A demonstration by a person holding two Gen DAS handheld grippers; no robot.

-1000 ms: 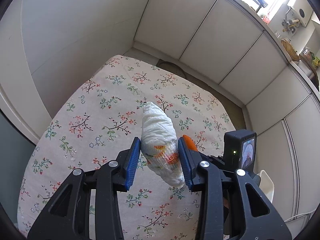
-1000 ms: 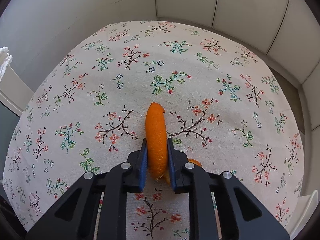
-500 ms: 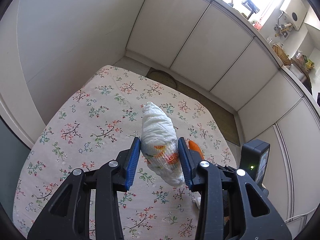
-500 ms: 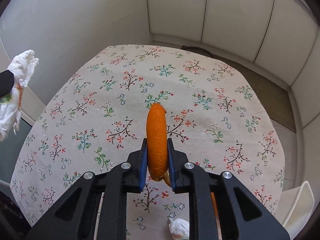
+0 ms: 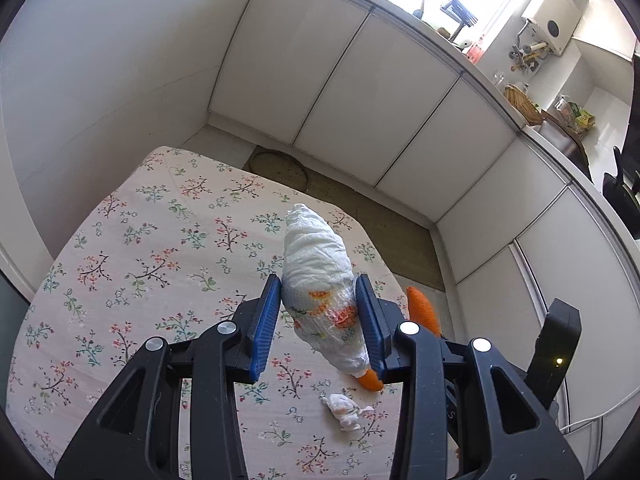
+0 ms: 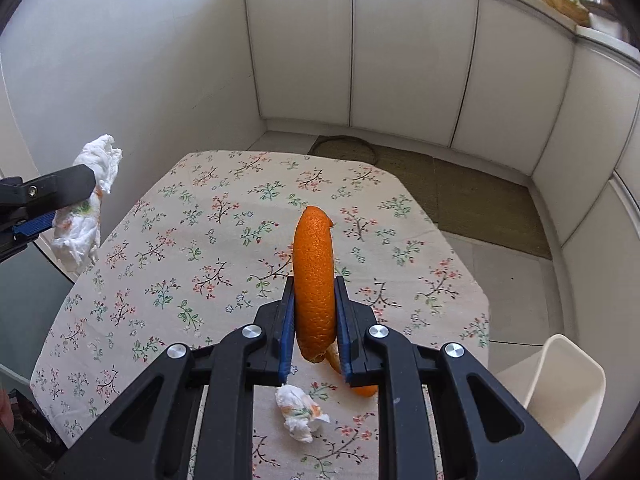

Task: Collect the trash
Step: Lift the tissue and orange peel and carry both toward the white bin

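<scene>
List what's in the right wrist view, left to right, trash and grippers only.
left gripper → crumpled napkin it holds → small tissue wad on the tablecloth → orange peel in the right gripper → loose peel piece on the table.

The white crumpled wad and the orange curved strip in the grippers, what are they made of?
White crumpled wad: looks like soft matte tissue paper, wrinkled and stained orange. Orange curved strip: seems to be citrus peel, with a pitted, slightly glossy skin.
</scene>
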